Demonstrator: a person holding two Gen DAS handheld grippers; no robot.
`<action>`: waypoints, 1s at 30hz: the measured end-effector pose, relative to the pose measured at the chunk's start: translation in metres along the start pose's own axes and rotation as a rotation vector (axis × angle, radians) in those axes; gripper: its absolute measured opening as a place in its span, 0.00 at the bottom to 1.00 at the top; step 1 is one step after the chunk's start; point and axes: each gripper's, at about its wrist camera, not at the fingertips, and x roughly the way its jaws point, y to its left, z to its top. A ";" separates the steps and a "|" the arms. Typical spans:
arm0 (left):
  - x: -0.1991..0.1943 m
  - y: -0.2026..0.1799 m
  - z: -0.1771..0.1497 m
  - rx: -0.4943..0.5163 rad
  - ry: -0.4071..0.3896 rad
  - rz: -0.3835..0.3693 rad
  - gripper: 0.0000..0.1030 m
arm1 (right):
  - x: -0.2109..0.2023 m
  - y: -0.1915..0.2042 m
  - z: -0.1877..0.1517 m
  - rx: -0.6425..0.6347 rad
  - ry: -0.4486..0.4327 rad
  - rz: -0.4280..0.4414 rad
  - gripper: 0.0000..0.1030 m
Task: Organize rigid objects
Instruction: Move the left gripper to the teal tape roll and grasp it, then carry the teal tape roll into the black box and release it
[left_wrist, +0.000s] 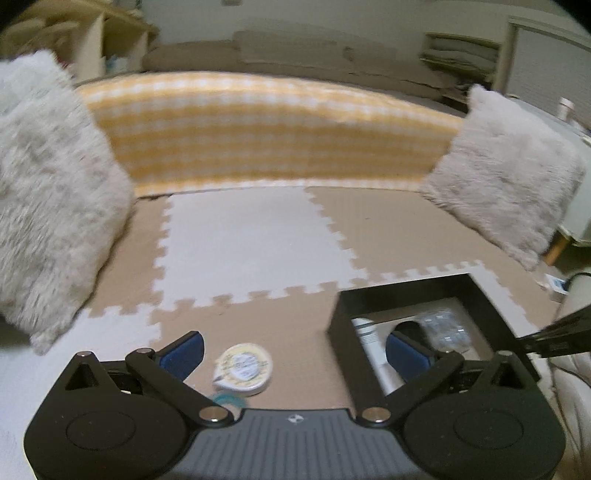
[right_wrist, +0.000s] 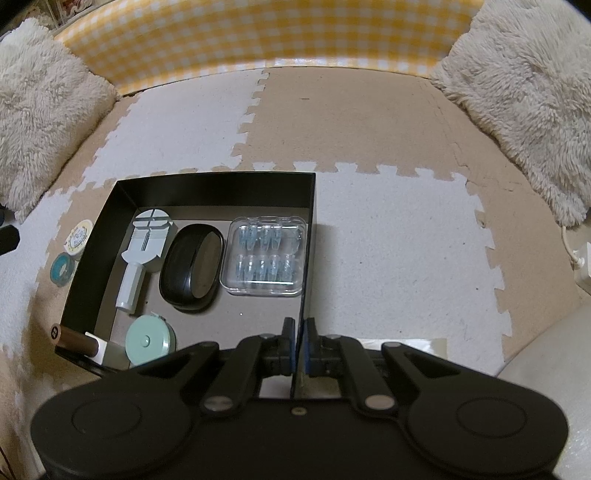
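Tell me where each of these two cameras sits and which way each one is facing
Left wrist: rides the left gripper, facing the yellow checked cushion across the foam mat; its open fingers show, nothing between them.
Right wrist: rides the right gripper, angled down at the black box; its fingers are shut on the box's right wall.
Shared: the box, mat, cushion, clear case and cream round tin.

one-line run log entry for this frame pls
left gripper: open, empty, over yellow-lidded tub | right gripper: shut on black box wall | outside box: yellow-lidded tub, teal-lidded tub
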 end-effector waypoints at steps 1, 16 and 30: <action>0.002 0.004 -0.002 -0.010 0.005 0.011 1.00 | 0.000 0.000 0.000 -0.001 -0.001 0.000 0.04; 0.049 0.029 -0.040 -0.025 0.136 0.115 0.84 | 0.000 0.001 0.000 0.001 -0.001 0.000 0.04; 0.070 0.036 -0.052 -0.021 0.177 0.135 0.46 | 0.000 0.001 0.000 -0.001 0.000 -0.001 0.04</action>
